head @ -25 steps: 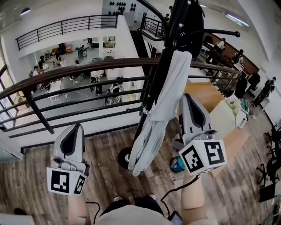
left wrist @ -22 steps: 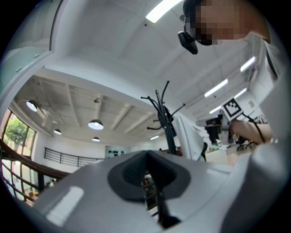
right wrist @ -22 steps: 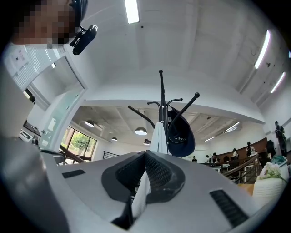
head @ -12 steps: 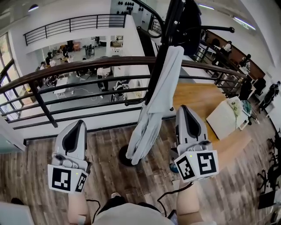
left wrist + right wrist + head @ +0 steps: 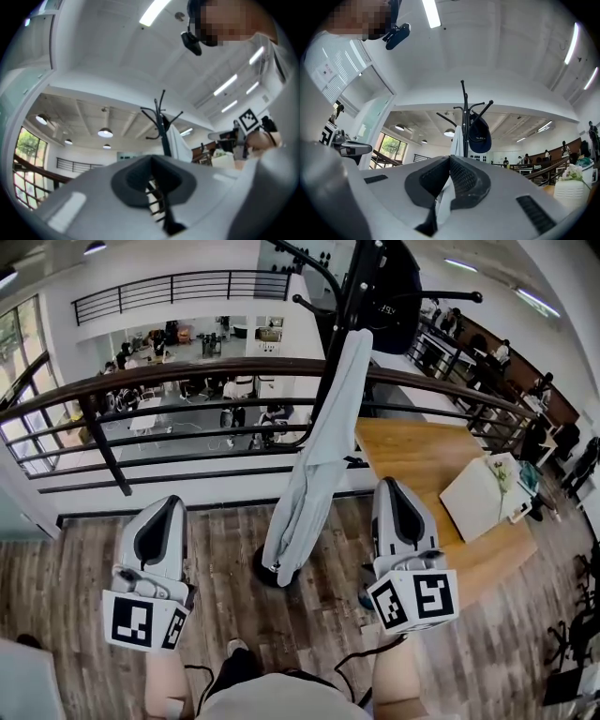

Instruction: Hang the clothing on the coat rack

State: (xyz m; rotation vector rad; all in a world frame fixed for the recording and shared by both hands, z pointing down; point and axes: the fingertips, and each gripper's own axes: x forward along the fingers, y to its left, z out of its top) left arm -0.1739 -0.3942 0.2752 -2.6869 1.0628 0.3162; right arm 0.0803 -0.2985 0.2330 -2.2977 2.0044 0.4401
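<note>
A light grey garment (image 5: 317,460) hangs from the black coat rack (image 5: 364,282) and drapes down along its pole. A dark cap (image 5: 396,292) hangs on the rack's far side. My left gripper (image 5: 170,503) is shut and empty, low and to the left of the garment. To the garment's right, my right gripper (image 5: 389,486) is also shut and empty, clear of the cloth. The left gripper view has the left gripper (image 5: 150,159) below the rack (image 5: 161,119) and garment (image 5: 176,140). The right gripper view has the right gripper (image 5: 450,159) below the garment (image 5: 457,136) and cap (image 5: 480,133).
A dark metal railing (image 5: 187,376) runs behind the rack, with a lower floor beyond it. The rack's round base (image 5: 258,570) stands on the wood floor. A wooden table (image 5: 422,460) with a white board (image 5: 483,493) is at right. A blue object (image 5: 365,599) lies near my right arm.
Both grippers have drawn back a little from the rack. The right gripper, which sat close beside the hanging garment, now stands lower and clear of it. The garment stays on the rack.
</note>
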